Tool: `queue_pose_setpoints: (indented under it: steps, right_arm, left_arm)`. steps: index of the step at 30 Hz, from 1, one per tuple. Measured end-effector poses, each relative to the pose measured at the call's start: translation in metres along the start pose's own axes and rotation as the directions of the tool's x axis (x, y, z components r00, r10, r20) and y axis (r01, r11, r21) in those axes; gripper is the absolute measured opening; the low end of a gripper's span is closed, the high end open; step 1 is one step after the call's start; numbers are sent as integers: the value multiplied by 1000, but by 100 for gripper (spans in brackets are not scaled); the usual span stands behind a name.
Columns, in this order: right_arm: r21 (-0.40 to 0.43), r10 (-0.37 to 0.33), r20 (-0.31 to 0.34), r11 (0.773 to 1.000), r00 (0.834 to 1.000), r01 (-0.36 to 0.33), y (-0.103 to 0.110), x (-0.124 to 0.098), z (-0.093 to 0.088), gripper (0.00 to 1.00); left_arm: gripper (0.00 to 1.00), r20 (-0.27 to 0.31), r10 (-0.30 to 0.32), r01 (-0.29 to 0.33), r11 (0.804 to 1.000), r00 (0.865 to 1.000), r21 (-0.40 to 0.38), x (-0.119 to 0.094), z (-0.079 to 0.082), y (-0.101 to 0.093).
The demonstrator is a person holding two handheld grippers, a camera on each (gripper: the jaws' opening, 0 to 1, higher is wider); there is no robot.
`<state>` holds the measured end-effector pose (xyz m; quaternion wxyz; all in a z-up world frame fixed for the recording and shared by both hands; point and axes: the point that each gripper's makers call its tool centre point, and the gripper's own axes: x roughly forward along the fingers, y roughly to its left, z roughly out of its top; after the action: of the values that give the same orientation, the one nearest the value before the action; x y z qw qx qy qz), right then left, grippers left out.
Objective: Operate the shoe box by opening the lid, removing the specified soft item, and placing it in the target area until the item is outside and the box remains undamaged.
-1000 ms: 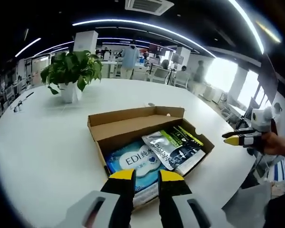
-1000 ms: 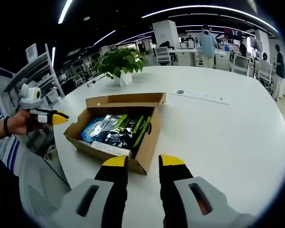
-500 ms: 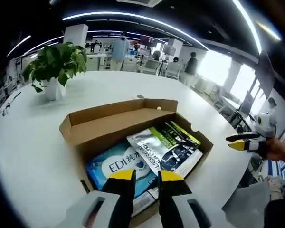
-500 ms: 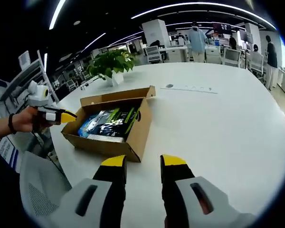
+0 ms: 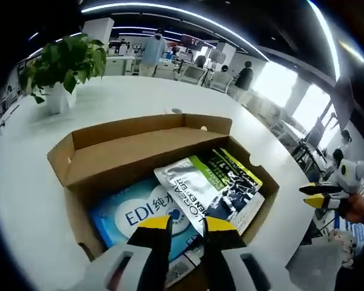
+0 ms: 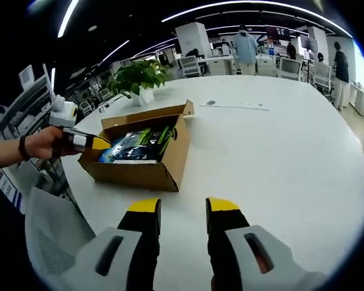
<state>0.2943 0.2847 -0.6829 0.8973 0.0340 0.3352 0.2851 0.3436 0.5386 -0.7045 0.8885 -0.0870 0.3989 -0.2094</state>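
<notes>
An open cardboard shoe box (image 5: 79, 167) sits on the white table (image 5: 24, 182), its lid folded back on the far side. Inside lie a soft blue pack (image 5: 133, 212) marked EDI and a black, green and white pouch (image 5: 215, 185) partly on top of it. My left gripper (image 5: 186, 224) hovers open over the box's near edge, just above the blue pack, holding nothing. In the right gripper view the box (image 6: 147, 173) is ahead to the left, with the left gripper (image 6: 97, 143) at its left end. My right gripper (image 6: 183, 206) stands open and empty above bare table, well short of the box.
A potted plant (image 6: 136, 76) stands behind the box. A flat strip (image 6: 236, 106) lies on the table further back. A grey chair (image 6: 54, 236) is at the table's edge. Bare table (image 6: 279, 163) spreads right of the box. People and desks fill the background.
The left gripper has moved in closer and now hangs over the box's front edge. The right gripper has drawn back a little, so the box sits further left in its view.
</notes>
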Motion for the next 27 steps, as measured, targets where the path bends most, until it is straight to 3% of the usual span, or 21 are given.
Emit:
queue_pose_setpoints:
  steps: [3, 11, 16, 21, 27]
  right_arm:
    - [-7, -6, -1, 1000, 1000, 6, 0, -2, 0, 27]
    - [-22, -17, -20, 1000, 1000, 17, 2, -6, -9, 27]
    - [-21, -17, -33, 1000, 999, 16, 5, -7, -15, 27]
    - [-28, -17, -36, 999, 999, 16, 5, -6, -13, 27]
    - [-48, 0, -41, 999, 999, -2, 12, -1, -9, 27]
  left_arm:
    - [21, -36, 4, -4, 1000, 999, 4, 7, -7, 0]
    - [21, -52, -45, 42, 997, 998, -65, 18, -11, -8]
    - [15, -39, -72, 67, 989, 997, -128, 20, -8, -12]
    - [3, -28, -73, 70, 991, 997, -117, 20, -4, -14]
    - [2, -23, -69, 65, 988, 997, -140, 19, -5, -14]
